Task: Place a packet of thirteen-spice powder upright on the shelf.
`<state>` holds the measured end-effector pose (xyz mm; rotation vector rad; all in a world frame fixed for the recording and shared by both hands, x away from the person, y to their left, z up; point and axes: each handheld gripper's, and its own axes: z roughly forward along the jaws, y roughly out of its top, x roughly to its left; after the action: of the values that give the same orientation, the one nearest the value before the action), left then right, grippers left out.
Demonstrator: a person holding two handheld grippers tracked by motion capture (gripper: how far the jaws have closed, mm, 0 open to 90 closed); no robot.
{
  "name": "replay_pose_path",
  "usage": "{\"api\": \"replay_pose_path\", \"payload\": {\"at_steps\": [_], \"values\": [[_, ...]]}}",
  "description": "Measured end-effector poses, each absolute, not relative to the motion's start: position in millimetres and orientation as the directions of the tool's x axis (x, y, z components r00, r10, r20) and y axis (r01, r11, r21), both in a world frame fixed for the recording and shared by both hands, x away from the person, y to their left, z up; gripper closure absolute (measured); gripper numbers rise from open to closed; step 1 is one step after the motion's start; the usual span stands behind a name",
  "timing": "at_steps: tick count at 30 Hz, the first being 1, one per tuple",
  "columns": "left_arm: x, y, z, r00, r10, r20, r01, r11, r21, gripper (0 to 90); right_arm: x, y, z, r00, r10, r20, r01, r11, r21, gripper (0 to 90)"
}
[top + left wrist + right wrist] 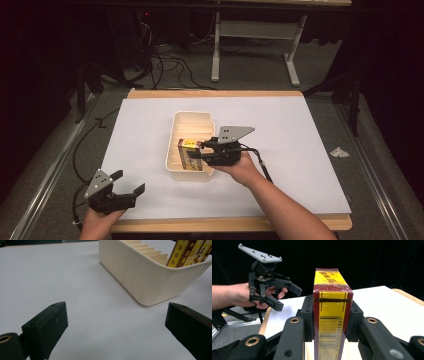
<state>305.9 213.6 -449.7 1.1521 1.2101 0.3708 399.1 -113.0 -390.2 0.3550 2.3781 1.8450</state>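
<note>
A red and yellow box [190, 154] [331, 312] with a barcode stands upright in the near end of a cream slotted bin [172, 150]. My right gripper [195, 153] [331, 320] is shut on this box, its black jaws pressing both sides. My left gripper [127, 183] [116, 322] hovers open near the table's front left corner, nothing between its jaws. In the left gripper view the bin [140, 277] lies ahead with the box [192, 252] poking out at top right. The left gripper [283, 296] shows in the right gripper view at left, jaws apart.
The bin rests mid-table on a white sheet [300, 150] covering a wooden board. A crumpled white scrap [339, 152] lies off the sheet at right. Cables [165, 62] and a table frame [255, 30] are on the floor beyond.
</note>
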Motion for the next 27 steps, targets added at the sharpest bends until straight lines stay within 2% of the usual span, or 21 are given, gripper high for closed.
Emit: {"api": "replay_pose_path", "payload": {"at_steps": [27], "values": [[308, 211, -450, 0.388, 0.754, -0.53, 0.335, 0.42, 0.843, 5.2, 394, -104, -408, -0.961, 0.275, 0.028, 0.114, 0.301, 0.947, 68.3]]}}
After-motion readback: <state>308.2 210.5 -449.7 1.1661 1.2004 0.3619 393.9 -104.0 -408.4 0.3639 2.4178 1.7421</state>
